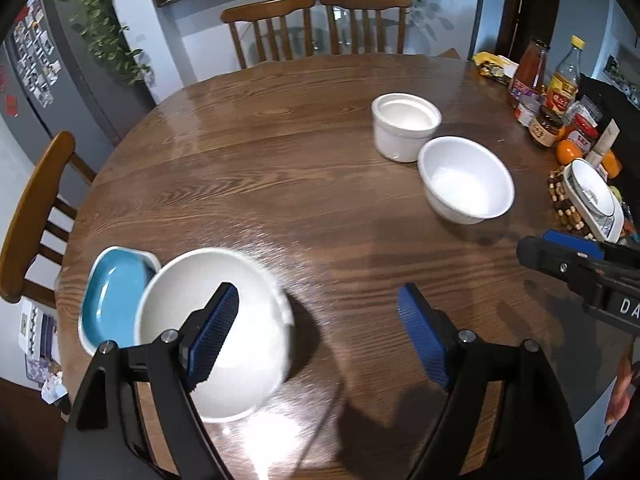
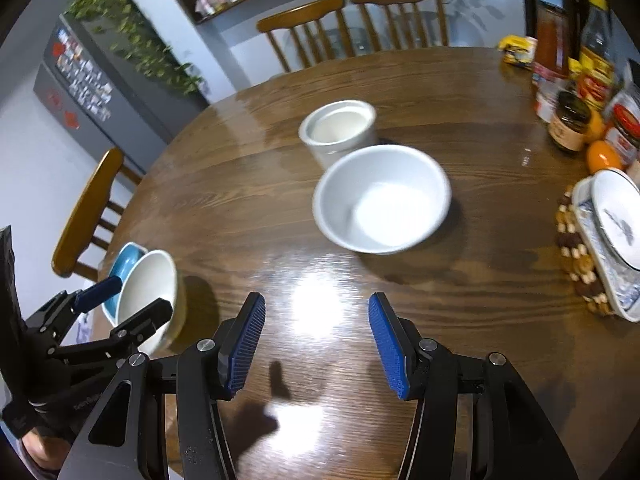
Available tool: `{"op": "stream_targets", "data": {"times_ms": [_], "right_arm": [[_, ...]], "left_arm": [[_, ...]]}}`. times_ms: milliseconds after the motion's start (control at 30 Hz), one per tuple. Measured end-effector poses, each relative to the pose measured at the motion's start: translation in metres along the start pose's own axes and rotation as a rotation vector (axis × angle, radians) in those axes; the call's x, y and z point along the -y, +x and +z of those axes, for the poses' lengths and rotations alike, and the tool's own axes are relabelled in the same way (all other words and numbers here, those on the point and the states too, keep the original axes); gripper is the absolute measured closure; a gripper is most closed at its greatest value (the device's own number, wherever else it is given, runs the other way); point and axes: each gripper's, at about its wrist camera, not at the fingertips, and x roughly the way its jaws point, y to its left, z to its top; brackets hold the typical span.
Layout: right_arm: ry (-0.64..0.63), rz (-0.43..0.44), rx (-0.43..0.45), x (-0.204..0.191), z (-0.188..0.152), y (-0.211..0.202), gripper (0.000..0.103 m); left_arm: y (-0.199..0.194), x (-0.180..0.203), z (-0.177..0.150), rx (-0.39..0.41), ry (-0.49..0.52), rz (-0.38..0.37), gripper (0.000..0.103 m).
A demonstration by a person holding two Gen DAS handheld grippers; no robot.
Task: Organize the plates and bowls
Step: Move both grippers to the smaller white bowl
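Note:
A white bowl (image 1: 224, 360) sits at the near left of the round wooden table (image 1: 280, 160), tilted and overlapping a blue dish (image 1: 112, 300). My left gripper (image 1: 320, 316) hangs open above the table. Its left finger crosses in front of that bowl, and nothing lies between the pads. Farther right stand a wide white bowl (image 1: 466, 180) and a straight-sided white bowl (image 1: 404, 126). In the right wrist view my right gripper (image 2: 318, 324) is open over bare wood, short of the wide bowl (image 2: 380, 200) and the straight-sided one (image 2: 338, 126). The left gripper (image 2: 140, 294) shows at the tilted bowl (image 2: 152, 280).
Stacked patterned plates (image 2: 616, 216) rest on a beaded trivet (image 2: 576, 256) at the right edge. Bottles, jars and oranges (image 1: 568, 150) crowd the far right. Wooden chairs (image 1: 316, 24) stand behind the table and one stands at the left (image 1: 36, 216). A hand (image 1: 620, 384) shows at lower right.

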Motion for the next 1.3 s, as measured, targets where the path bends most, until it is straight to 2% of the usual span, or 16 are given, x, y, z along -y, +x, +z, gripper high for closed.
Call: {"op": "stream_targets", "data": {"times_ms": [267,467,667,1067,1200,1267,1300], "right_arm": [[0.043,-0.056,0.015,0.042,0.010,-0.009,0.048],[0.044,-0.098,0.009,0.062,0.027,0.000,0.048],[0.029,-0.106,-0.007,0.069,0.045,0.018,0.048],[0.008,-0.086,-0.047,0.072,0.062,0.052,0.048],[0.015,-0.081,-0.068,0.076,0.062,0.061,0.048],[0.013,-0.075,-0.078,0.075,0.063,0.066,0.048],[0.012,-0.072,-0.079,0.075,0.063,0.067,0.048]], "left_arm": [[0.021,0.035,0.029,-0.001,-0.018,-0.043,0.022],[0.045,0.059,0.049,-0.018,-0.041,-0.052,0.022],[0.067,0.073,0.063,-0.038,-0.047,-0.048,0.022],[0.105,0.078,0.075,-0.100,-0.053,-0.044,0.022],[0.113,0.082,0.076,-0.116,-0.031,-0.048,0.032],[0.116,0.083,0.076,-0.125,-0.018,-0.047,0.045],[0.118,0.084,0.076,-0.129,-0.015,-0.048,0.048]]}}
